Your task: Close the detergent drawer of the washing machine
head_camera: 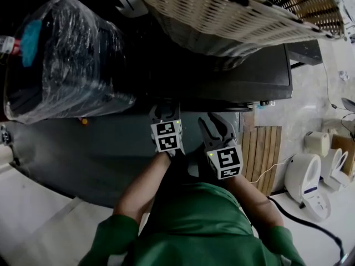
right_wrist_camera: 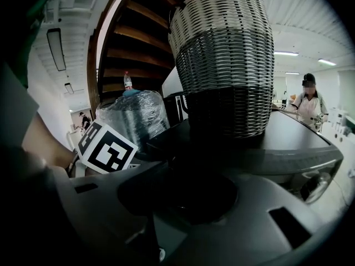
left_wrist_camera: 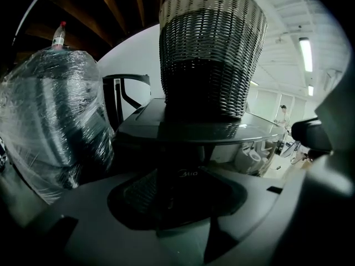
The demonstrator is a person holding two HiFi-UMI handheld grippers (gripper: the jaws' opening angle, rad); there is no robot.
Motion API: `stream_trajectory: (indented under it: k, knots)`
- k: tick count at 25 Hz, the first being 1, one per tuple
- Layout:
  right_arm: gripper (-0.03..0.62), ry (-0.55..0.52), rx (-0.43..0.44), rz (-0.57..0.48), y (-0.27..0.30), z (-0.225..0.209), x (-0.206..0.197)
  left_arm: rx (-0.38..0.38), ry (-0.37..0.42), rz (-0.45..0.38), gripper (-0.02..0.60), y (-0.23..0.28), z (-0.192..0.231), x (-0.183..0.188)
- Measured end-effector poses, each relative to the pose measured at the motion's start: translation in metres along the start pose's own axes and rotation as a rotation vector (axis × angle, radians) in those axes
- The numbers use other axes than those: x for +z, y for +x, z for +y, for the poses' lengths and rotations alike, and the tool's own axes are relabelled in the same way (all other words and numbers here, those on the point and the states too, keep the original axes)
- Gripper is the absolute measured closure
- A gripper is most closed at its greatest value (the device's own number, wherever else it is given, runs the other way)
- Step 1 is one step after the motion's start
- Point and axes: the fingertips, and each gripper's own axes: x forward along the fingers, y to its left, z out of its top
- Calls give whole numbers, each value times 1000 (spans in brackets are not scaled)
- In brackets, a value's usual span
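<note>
Left gripper (head_camera: 165, 111) and right gripper (head_camera: 217, 124) before the washer (head_camera: 260, 79)
Left jaws together, empty; right jaws apart, empty; basket (head_camera: 233, 15) on top

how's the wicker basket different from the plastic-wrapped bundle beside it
The basket is woven, banded white, grey and dark; the bundle is dark under shiny clear film. The basket has a neat barrel shape; the bundle is lumpy. Both are bulky and rounded.
</note>
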Motion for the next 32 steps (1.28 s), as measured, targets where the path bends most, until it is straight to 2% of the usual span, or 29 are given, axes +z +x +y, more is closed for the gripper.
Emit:
stream_trajectory:
  k: [6, 11, 15, 20, 24, 32]
  knots:
    - [461, 2, -24, -25, -9, 0, 6, -38, 31, 7, 347, -5, -3, -1]
    - [462, -11, -32, -52, -19, 3, 16, -68, 63, -32, 347, -23, -12, 8]
    - [464, -22, -39, -75, -27, 5, 22, -71, 59, -67, 347, -39, -13, 15]
    - [465, -44, -46, -91, -42, 7, 29, -114, 60, -114, 347, -66, -20, 25]
    - [468, -42, -59, -118, -58, 5, 41, -141, 105, -165, 347, -95, -34, 54]
    - [474, -46, -90, -223, -87, -8, 91, -219, 182, -336, 347, -147, -73, 127]
